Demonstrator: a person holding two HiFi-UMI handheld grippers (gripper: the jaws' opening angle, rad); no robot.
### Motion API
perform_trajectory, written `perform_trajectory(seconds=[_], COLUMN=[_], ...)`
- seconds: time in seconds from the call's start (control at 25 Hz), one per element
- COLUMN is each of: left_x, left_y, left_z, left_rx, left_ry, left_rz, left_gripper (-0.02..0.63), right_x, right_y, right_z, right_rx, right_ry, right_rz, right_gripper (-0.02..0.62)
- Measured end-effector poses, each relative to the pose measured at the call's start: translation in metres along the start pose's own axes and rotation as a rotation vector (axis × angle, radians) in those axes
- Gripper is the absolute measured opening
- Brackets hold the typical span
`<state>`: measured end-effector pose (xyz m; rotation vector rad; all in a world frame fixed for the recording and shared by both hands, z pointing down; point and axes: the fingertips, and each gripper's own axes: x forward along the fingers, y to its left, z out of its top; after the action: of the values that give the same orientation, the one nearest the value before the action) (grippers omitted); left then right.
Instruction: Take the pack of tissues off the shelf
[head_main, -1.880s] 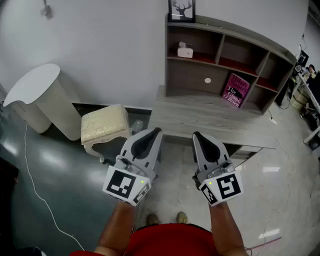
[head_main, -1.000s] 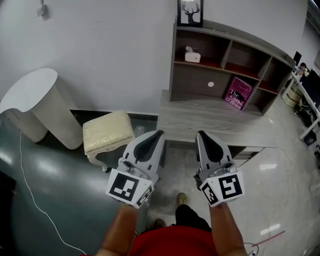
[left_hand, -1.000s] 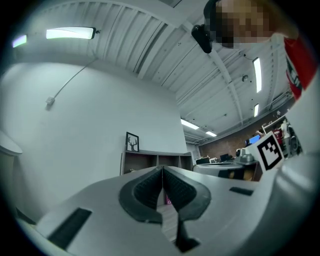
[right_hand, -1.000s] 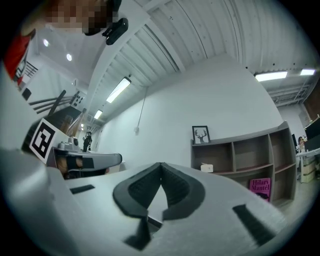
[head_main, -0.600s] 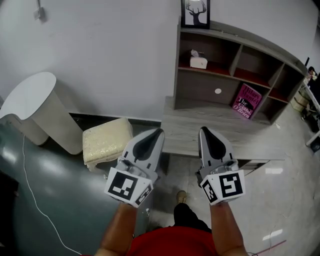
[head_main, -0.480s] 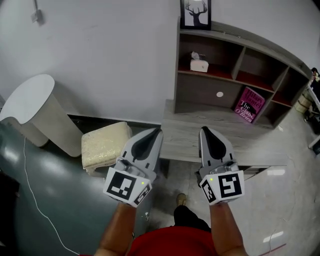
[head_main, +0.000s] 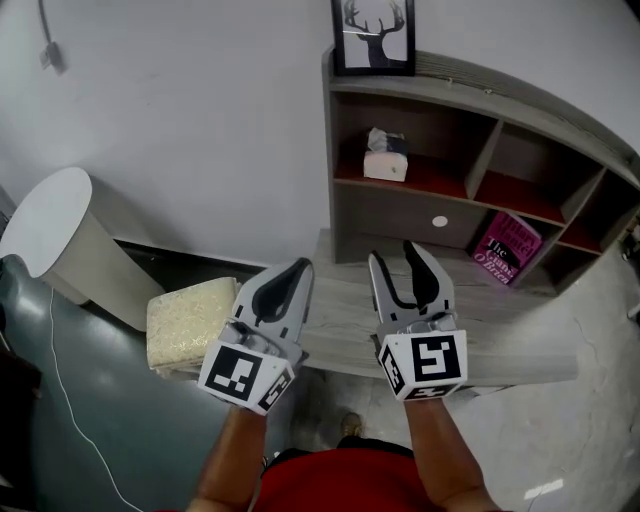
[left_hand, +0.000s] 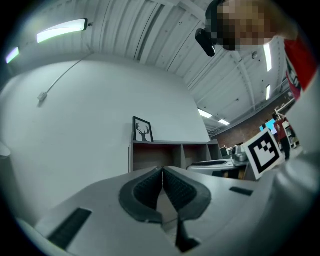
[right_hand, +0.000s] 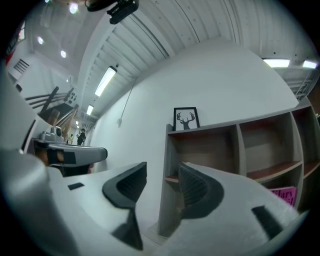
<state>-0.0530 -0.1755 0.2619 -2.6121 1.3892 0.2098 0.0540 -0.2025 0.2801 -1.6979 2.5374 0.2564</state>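
Observation:
The pack of tissues (head_main: 385, 160), white with a tuft sticking up, sits in the top-left cubby of the grey shelf unit (head_main: 345, 150). Both grippers hover over the low desk, below the pack and well short of it. My left gripper (head_main: 300, 268) is shut with nothing in it; in the left gripper view its pads (left_hand: 162, 172) meet. My right gripper (head_main: 392, 252) points toward the shelf and its jaws are opening, with nothing between them. In the right gripper view the gripper (right_hand: 162, 169) frames the shelf's left wall (right_hand: 167, 165); the pack is hidden there.
A framed deer picture (head_main: 372, 35) stands on top of the shelf. A pink book (head_main: 505, 243) leans in a lower right cubby. The grey desk (head_main: 500, 340) runs under the shelf. A cream stool (head_main: 185, 320) and a white stand (head_main: 50, 215) are at the left.
The person has stepped closer, so the shelf looms larger and the grippers now reach over the desk. The right gripper's jaws have parted; the left stays shut.

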Motion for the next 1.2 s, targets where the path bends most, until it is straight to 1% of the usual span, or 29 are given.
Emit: perform_trajectory(seconds=[0.2, 0.28, 0.4, 0.84, 1.04, 1.2], left_x=[0.034, 0.045, 0.059, 0.110, 0.125, 0.133], left_y=[0.009, 0.015, 0.026, 0.073, 0.086, 0.097], left_z=[-0.008, -0.011, -0.015, -0.040, -0.053, -0.059], left_rx=[0.000, -0.002, -0.009, -0.057, -0.078, -0.089], left_ry=[0.010, 0.014, 0.012, 0.019, 0.026, 0.027], left_rz=[0.009, 0.011, 0.005, -0.064, -0.094, -0.106], left_gripper=[0.009, 0.009, 0.009, 0.009, 0.009, 0.009], right_x=[0.045, 0.060, 0.082, 0.168, 0.202, 0.218], right_y=[-0.029, -0.036, -0.044, -0.089, -0.107, -0.115], right_z=[-0.009, -0.010, -0.016, -0.046, -0.070, -0.085], right_rx=[0.022, 0.023, 0.016, 0.012, 0.056, 0.066], right_ry=[0.035, 0.045, 0.068, 0.177, 0.268, 0.319], right_rz=[-0.036, -0.051, -0.083, -0.238, -0.276, -0.303], right_gripper=[0.306, 0.345, 0.386, 0.499, 0.542, 0.552])
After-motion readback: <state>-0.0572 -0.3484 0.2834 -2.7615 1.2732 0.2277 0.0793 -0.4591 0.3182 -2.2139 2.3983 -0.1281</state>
